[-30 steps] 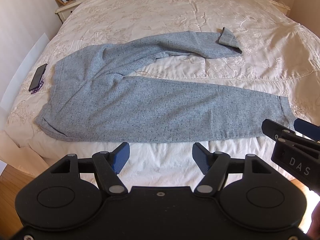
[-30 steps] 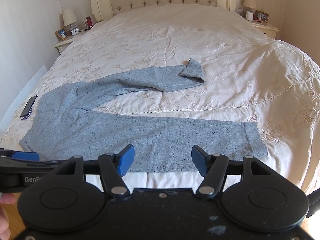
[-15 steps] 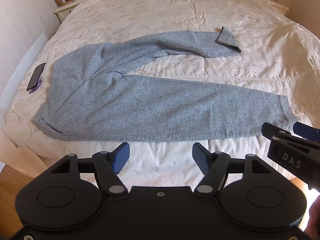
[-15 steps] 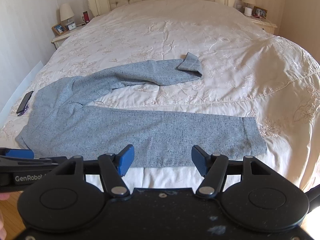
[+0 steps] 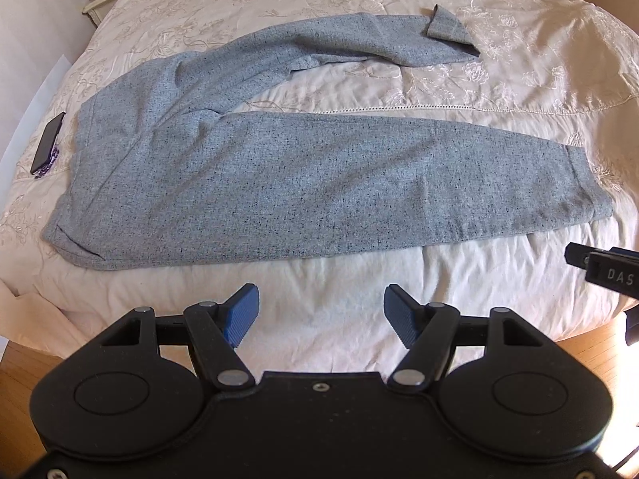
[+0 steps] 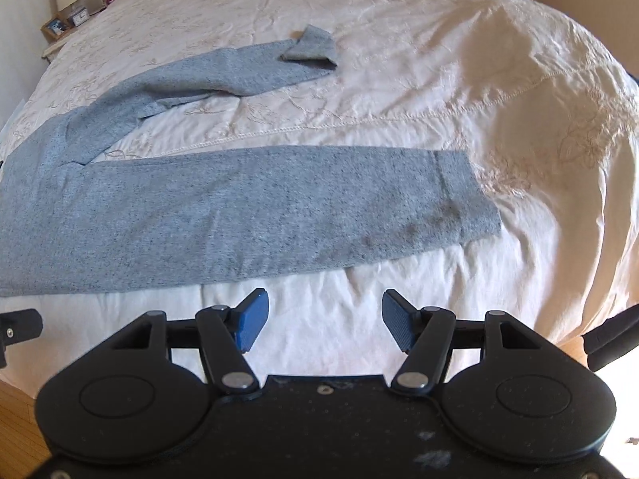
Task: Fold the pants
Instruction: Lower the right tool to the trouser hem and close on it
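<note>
Grey-blue pants (image 5: 279, 183) lie spread on the cream bed, waistband at the left, legs splayed apart to the right. The near leg lies flat, its cuff (image 6: 463, 195) at the right. The far leg (image 6: 223, 76) angles away, its cuff folded over (image 6: 311, 46). My left gripper (image 5: 319, 315) is open and empty, above the bed's front edge, short of the near leg. My right gripper (image 6: 323, 319) is open and empty, short of the near leg near its cuff end. The right gripper's tip also shows in the left wrist view (image 5: 603, 271).
A dark phone (image 5: 48, 143) lies on the bed left of the waistband. A nightstand with a lamp and picture frame (image 6: 64, 12) stands at the far left. Wooden floor (image 5: 24, 367) shows below the bed's front edge.
Both grippers have moved closer to the bed and tilted down, so the pants fill more of each view. The pants have not moved.
</note>
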